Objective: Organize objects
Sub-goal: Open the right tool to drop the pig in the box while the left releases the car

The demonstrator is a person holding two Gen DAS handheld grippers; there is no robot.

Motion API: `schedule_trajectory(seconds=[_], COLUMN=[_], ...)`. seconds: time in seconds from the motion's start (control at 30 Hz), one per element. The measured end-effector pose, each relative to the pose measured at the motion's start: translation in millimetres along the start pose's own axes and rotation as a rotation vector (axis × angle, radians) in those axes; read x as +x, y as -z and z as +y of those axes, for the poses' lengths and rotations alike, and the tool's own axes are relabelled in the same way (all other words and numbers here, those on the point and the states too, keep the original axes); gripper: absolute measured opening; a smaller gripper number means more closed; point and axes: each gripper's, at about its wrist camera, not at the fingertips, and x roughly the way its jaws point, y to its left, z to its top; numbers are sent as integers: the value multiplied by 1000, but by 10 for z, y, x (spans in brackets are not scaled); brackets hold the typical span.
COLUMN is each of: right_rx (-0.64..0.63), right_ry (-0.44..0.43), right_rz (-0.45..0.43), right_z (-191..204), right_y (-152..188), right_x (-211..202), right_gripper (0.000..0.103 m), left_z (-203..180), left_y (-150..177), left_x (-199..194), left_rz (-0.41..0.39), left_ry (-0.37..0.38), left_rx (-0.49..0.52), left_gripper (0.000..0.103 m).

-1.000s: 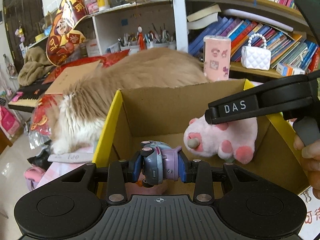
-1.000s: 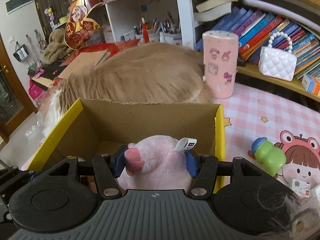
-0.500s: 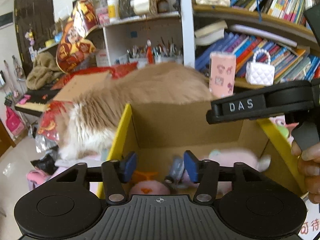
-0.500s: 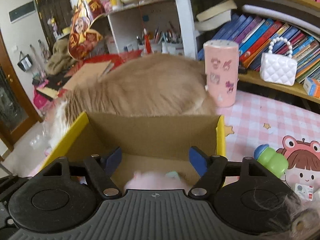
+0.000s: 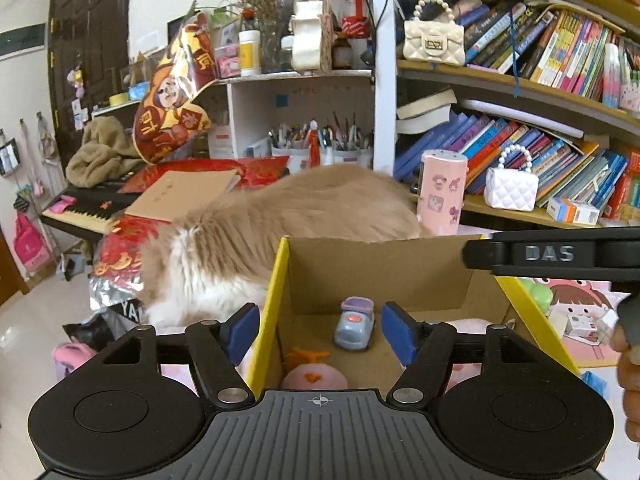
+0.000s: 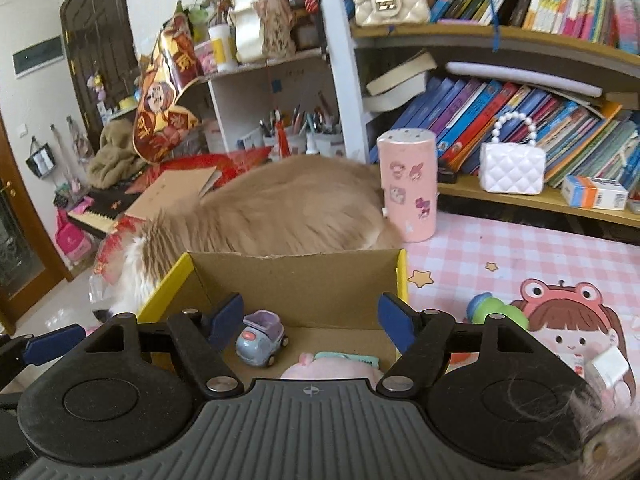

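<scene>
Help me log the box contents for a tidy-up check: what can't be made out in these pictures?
- Pink plush: right wrist view, mostly hidden behind the right hand-held gripper body.
- Orange-tufted pink toy: left wrist view, lower part hidden by the left hand-held gripper.
- Cat: head unseen, body partly behind the cardboard box.

We see a fluffy cat (image 6: 280,208) sprawled beside a pink canister (image 6: 410,184), with a white purse (image 6: 512,168) sitting on the bookshelf (image 6: 520,196).
</scene>
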Motion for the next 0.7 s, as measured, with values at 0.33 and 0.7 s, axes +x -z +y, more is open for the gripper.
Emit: schedule_trajectory(seconds=[0.33,0.7], right_rx=[-12,-23], right_ry=[50,128], right_rz=[-1,63], right_z=[195,475], right_y=[339,955], right_x=[-445,-817], right_gripper=[72,72], left_z=[202,367], left_y=[220,671], left_x=[-311,-687], left_rz=[-4,67], left_ry=[2,19], left_rx=[-29,-21], left_gripper=[73,83])
